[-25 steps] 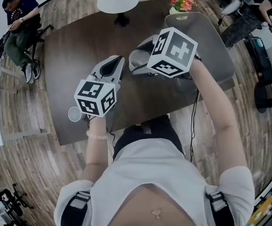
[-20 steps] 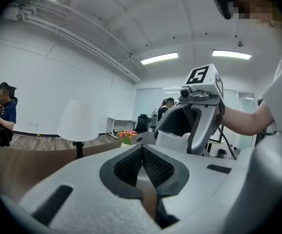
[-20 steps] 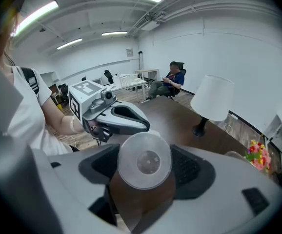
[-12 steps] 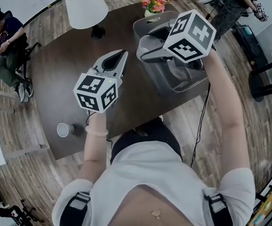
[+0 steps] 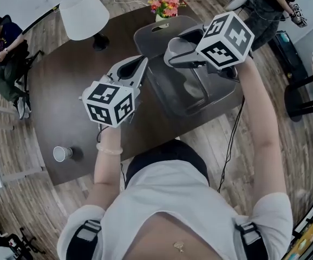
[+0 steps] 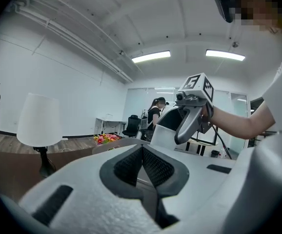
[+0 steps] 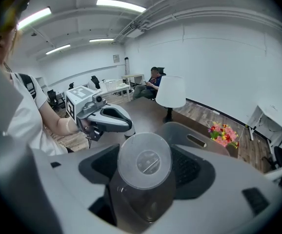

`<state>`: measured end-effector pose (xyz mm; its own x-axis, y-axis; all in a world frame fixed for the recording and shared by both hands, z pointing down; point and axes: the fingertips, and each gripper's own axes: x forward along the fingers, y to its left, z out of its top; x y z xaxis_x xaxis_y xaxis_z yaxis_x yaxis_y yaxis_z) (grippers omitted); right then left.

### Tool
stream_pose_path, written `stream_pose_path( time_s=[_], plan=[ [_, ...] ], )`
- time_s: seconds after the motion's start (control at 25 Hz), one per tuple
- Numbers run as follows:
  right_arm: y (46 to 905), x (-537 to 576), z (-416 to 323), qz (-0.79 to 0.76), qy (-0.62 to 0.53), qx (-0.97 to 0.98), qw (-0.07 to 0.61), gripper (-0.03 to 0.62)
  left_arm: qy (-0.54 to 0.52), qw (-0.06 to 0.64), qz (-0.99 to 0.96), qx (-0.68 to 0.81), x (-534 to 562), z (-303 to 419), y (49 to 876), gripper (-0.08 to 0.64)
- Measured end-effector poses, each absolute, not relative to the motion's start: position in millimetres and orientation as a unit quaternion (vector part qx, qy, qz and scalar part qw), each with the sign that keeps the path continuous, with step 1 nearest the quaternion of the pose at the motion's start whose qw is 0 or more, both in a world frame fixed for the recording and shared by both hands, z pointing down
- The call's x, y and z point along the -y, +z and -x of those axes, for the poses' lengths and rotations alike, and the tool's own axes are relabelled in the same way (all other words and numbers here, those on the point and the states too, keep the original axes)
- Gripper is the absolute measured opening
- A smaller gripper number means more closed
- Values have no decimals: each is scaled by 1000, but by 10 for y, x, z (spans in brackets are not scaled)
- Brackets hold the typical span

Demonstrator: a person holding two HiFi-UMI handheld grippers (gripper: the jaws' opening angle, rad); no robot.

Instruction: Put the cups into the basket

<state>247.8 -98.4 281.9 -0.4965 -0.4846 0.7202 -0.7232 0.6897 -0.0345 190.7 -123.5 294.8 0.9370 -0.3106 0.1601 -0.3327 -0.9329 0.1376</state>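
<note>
Right gripper (image 7: 146,154) fingers (image 7: 191,168) are part-open and clamped on a clear plastic cup (image 7: 145,167), with a pad on each side of its wall. The cup's long axis runs roughly in line with the fingers. One round end, with a small circle at its centre, tips up toward the camera; base or mouth, can't tell.

Left gripper (image 6: 142,150): fingers closed against each other, nothing between them.

The head view puts the held cup above the grey basket (image 5: 150,38), which sits on the right part of the dark counter (image 5: 75,96). The left gripper is just left of the basket.

Only the head view shows the second cup (image 5: 62,154), near the counter's near-left edge, well apart from both grippers. Upright or tipped, can't tell.

The right gripper view shows the basket's handle slot and the left gripper beyond the cup. The left gripper view shows no clear grip on the cup, just the right gripper from the side.

Lamp (image 5: 83,14) and flowers (image 5: 165,4) stand at the far edge.
</note>
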Motion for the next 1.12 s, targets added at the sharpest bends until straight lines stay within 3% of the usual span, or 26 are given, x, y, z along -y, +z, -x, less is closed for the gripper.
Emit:
stream_pose_path(
  time_s=[0.84,1.12],
  plan=[
    [4221,1914,-2529,-303,147,844,418,334,83,116,-939,312,1487,-1740,3576,11],
    [4843,2087,-2570,-298,195,826,436,333,86,123,-934,324,1593,-1749,3783,11]
  ],
)
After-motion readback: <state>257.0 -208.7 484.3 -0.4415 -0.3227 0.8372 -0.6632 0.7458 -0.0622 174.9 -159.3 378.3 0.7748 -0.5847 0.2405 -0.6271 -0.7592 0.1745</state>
